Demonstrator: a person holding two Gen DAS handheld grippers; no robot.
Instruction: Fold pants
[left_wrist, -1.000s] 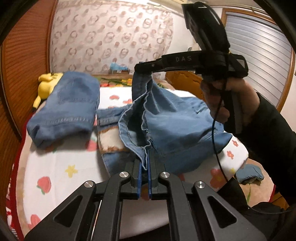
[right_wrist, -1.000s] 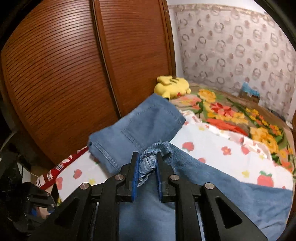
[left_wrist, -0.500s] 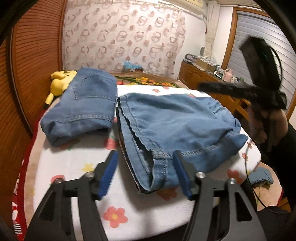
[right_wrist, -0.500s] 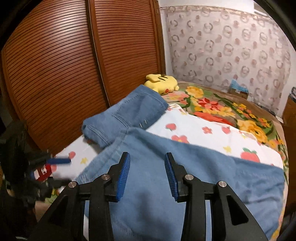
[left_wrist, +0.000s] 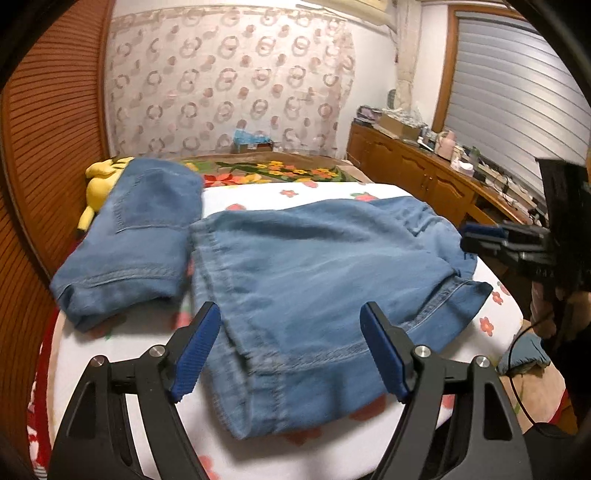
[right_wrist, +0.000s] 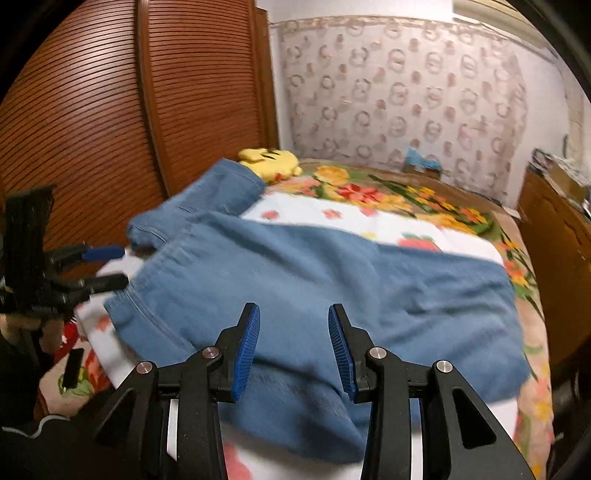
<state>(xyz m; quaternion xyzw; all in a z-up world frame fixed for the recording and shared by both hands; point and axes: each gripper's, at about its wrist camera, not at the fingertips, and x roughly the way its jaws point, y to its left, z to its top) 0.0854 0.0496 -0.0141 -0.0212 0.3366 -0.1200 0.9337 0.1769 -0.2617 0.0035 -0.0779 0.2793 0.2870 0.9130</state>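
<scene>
Pants (left_wrist: 314, 266) flat; L hand-held gripper (left_wrist: 291, 354) opening, clear above hem.

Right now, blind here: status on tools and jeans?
Left tool opening, empty. Right tool open, empty. Jeans folded flat. Second folded jeans alongside.

Mid-blue denim pants (left_wrist: 314, 266) with lighter stitched hems lie on a white bed sheet (left_wrist: 122, 343) printed with red and pink flowers. Folded blue jeans (left_wrist: 140, 236) sit beside a yellow plush toy (left_wrist: 98, 181). Black claws carry blue ribbed pads (left_wrist: 194, 349).
</scene>
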